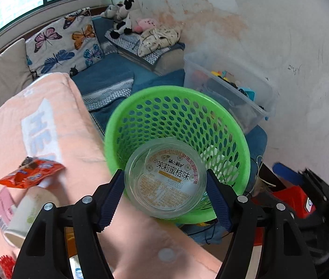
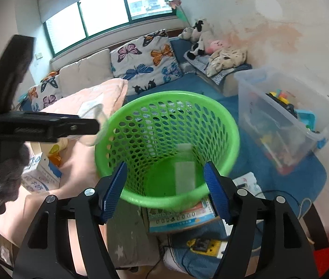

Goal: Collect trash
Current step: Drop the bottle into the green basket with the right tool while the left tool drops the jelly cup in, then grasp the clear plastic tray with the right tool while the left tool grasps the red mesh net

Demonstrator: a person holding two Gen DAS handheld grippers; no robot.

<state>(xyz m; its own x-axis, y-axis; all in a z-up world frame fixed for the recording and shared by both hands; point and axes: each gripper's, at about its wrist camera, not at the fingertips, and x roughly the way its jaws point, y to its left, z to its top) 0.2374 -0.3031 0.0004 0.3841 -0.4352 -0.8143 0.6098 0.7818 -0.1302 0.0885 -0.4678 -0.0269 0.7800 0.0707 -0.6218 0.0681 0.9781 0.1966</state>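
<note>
My left tool (image 1: 165, 191) squeezes a clear cup (image 1: 165, 177), held just at the near rim of the green bin (image 1: 222, 107). My right tool (image 2: 165, 187) is apart and empty, over the bin.

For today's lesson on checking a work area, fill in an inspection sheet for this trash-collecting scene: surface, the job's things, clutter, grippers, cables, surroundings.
Surface: peach-pink blanket over a bed.
Job's things: round clear plastic cup with a printed lid, held over the green perforated plastic basket; a pale blurred item lies inside the basket; orange snack wrapper and white paper cup lie on the blanket.
Clutter: blue-and-white carton, printed booklet under the basket.
Grippers: left gripper jaws clamp the cup; right gripper jaws open, nothing between them.
Cables: black cord on the blue mat.
Surroundings: butterfly-print cushion, clear plastic toy bin, stained wall.
</note>
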